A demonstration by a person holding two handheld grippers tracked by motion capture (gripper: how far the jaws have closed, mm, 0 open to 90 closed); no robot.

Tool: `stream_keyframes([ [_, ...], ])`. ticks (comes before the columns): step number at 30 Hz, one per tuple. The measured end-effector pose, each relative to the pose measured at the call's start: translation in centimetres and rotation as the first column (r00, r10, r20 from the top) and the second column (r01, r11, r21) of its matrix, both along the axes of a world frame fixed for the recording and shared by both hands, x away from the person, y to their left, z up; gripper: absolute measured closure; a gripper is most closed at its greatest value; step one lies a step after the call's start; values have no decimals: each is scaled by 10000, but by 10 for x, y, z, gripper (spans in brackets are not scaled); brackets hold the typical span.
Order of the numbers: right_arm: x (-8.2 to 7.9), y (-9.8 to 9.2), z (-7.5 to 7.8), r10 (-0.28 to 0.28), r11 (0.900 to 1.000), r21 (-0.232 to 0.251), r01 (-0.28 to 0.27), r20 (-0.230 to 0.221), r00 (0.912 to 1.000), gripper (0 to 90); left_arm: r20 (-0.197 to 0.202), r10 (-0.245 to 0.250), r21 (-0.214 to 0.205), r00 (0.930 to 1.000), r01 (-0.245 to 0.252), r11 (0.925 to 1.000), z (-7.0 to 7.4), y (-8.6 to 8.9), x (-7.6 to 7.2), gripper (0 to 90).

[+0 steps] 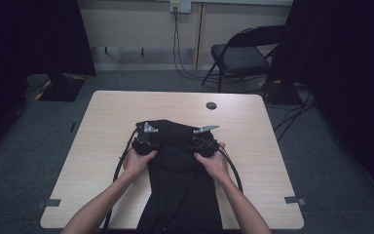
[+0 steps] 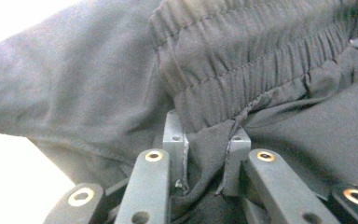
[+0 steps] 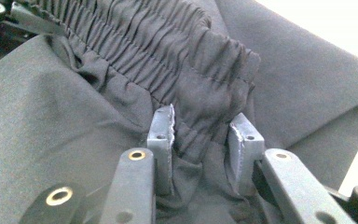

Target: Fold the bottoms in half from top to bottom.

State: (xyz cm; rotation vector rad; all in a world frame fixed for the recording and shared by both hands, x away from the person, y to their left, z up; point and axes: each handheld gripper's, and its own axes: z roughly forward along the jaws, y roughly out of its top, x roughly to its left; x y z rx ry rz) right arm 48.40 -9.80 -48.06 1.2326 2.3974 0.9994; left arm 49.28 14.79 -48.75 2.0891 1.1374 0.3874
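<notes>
High view: black trousers (image 1: 182,195) lie on the table (image 1: 102,146), reaching from its middle to its near edge. The left gripper (image 1: 145,136) and right gripper (image 1: 203,138) sit on the trousers' far end, the waistband, one at each side.

Left gripper view: the jaws stand partly closed, clamping a fold of fabric just below the waistband (image 2: 242,60).

Right gripper view: the jaws stand somewhat wider, with gathered waistband (image 3: 168,51) fabric bunched between the pads and pressed by both.

This looks like a test room or lab. A bare wooden worktop (image 1: 126,107) stands on grey carpet (image 1: 336,165), with black curtains (image 1: 350,58), a folding chair (image 1: 238,56) and wall cables (image 1: 177,44).
</notes>
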Motion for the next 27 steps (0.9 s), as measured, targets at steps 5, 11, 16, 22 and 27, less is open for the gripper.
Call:
stream_keyframes([
  [5, 25, 7, 0, -513, 9986, -93, 514, 134, 9986, 664, 247, 225, 41, 9994, -226, 9997, -1, -1, 21, 767],
  [11, 46, 22, 4, -942, 9886, -1117, 1005, 602, 9937, 657, -174, 679, -340, 9975, -684, 9971, 0, 2, 39, 756],
  [16, 45, 5, 11, -1188, 9928, 225, 1177, 552, 9914, 465, -576, 151, -1036, 9982, -210, 9944, 1, 13, 41, 698],
  [22, 31, -8, 30, -1255, 9886, 939, 1176, 830, 9886, 344, -205, 198, -1082, 9996, -219, 9939, 15, 21, 34, 548],
  [27, 2, -17, 53, -1092, 9808, 1763, 832, 1436, 9836, 308, 168, 74, -933, 9998, -58, 9956, 24, 20, 21, 492],
])
